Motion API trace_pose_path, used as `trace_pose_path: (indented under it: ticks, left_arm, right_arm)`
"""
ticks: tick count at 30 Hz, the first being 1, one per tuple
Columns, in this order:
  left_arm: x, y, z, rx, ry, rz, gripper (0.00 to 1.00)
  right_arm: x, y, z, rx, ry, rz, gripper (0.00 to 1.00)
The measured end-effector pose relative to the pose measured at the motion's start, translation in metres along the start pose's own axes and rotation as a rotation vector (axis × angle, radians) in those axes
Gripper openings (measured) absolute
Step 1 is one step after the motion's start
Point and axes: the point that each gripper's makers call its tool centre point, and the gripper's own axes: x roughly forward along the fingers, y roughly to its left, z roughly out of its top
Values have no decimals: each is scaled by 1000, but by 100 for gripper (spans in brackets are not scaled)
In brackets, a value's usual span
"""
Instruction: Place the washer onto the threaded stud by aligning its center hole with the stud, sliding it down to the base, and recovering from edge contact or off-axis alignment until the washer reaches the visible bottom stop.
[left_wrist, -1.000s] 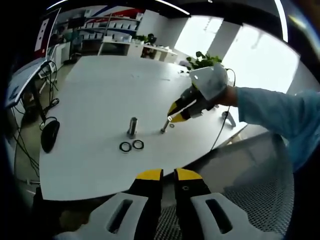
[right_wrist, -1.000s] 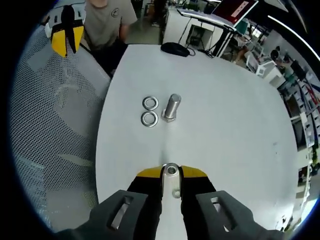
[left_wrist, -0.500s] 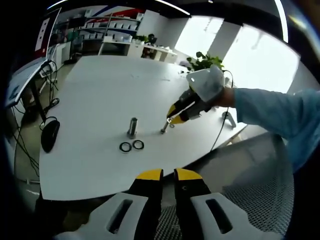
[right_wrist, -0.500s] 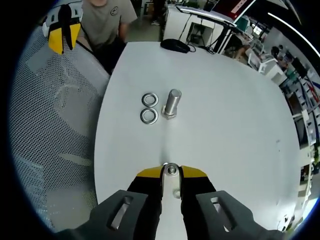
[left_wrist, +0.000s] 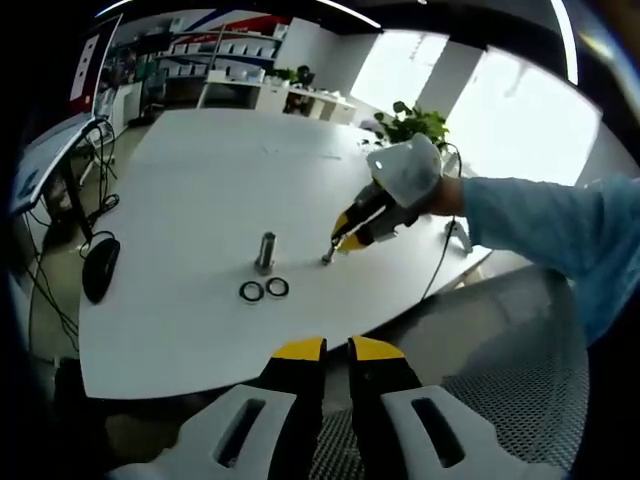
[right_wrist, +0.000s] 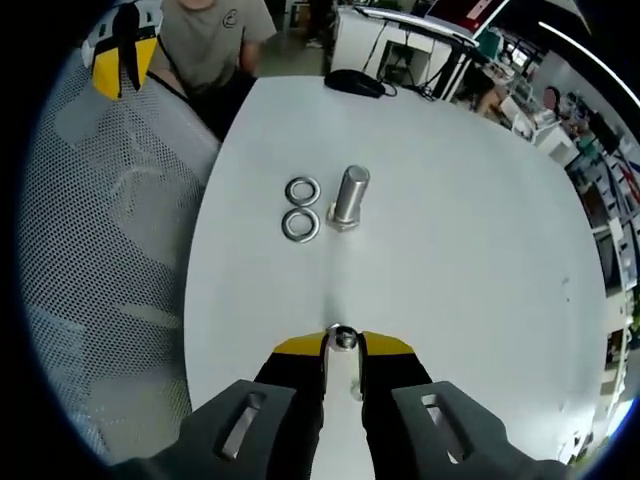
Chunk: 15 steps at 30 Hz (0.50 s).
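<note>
Two risks from here. First, edge contact: washer (right_wrist: 342, 338) pinched between the yellow tips of the right gripper (right_wrist: 342, 345), held right at the top of the thin threaded stud (right_wrist: 352, 378), so any tilt of the hand likely catches the rim on the threads and jams it off-axis instead of letting it drop. Second, a tipped stud: stands free on the white table (right_wrist: 470, 250), looks slender, and probably topples under a sideways push from the jaws. Possibly a third: letting go too early and sending the ring rolling toward the table edge.

Relative to the claw: sits dead centre between the two right jaws, closed on it from either side, centre hole facing the camera, stud shaft running down between the jaws below it. Hard to tell whether the hole is already over the stud tip or just above it. Not at the bottom stop, judging by its place at the top of the shaft.

Farther off, well apart: thicker upright bolt (right_wrist: 348, 195) with two spare washers (right_wrist: 301, 207) lying just beside it, touching each other.

Left gripper (left_wrist: 337, 352): jaws pressed nearly together on nothing, held back off the near table edge.
</note>
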Motion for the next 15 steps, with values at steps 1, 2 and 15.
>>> trace_pose_path:
  ticks: [1, 2, 15]
  left_arm:
    - [0, 0, 0, -1, 0, 0, 6]
    - [0, 0, 0, -2, -1, 0, 6]
    - [0, 1, 1, -6, -2, 2, 6]
  right_arm:
    - [1, 0, -1, 1, 2, 2, 13]
    - [2, 0, -1, 3, 2, 7, 13]
    - [17, 4, -9, 10, 23, 36, 13]
